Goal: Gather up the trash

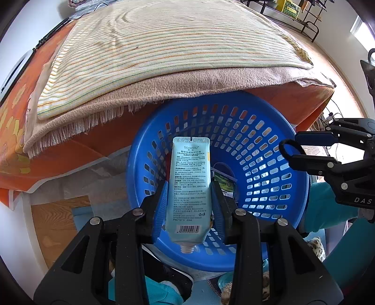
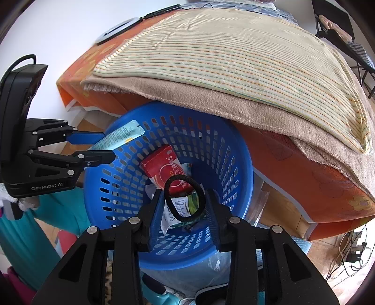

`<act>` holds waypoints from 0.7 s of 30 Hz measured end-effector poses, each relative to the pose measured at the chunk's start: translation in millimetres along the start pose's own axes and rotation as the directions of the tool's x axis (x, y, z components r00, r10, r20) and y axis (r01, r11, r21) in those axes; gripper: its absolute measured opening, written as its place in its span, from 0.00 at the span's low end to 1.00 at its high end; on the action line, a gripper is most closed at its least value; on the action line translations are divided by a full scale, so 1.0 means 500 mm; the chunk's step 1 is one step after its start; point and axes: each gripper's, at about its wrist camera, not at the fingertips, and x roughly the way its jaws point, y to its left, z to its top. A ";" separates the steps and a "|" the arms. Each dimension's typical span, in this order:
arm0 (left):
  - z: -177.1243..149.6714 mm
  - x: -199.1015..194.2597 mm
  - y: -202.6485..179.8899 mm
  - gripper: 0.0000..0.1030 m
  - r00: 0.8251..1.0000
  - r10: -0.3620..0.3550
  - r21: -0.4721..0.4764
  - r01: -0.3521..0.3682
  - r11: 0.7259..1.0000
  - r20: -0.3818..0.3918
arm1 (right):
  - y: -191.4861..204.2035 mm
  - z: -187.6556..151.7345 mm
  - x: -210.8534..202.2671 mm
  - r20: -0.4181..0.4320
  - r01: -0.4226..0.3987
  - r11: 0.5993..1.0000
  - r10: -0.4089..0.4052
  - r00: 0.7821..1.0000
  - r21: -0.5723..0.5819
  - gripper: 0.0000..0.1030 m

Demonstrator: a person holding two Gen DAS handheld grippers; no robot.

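Observation:
My left gripper (image 1: 190, 187) is shut on a pale blue hand cream tube (image 1: 189, 185), held upright over the blue perforated basket (image 1: 269, 150). The same tube (image 2: 119, 139) shows in the right wrist view, held in my left gripper (image 2: 105, 146). My right gripper (image 2: 184, 201) is shut on a black hair band (image 2: 184, 199), held over the basket (image 2: 112, 187); it also shows in the left wrist view (image 1: 291, 146). Inside the basket lie a red packet (image 2: 161, 169) and a green-and-white wrapper (image 2: 187, 206).
The basket stands on the floor against a bed with an orange sheet (image 2: 293, 164), a beige blanket (image 2: 269, 112) and a striped cover (image 1: 152, 51). Cables (image 2: 351, 253) lie on the floor at right. A metal rack (image 1: 300, 16) stands beyond the bed.

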 end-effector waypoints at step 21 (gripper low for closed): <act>0.017 -0.018 0.007 0.65 0.999 0.009 -0.036 -0.007 0.999 0.038 | -0.007 0.007 -0.012 0.011 0.063 0.998 -0.063 0.998 0.013 0.64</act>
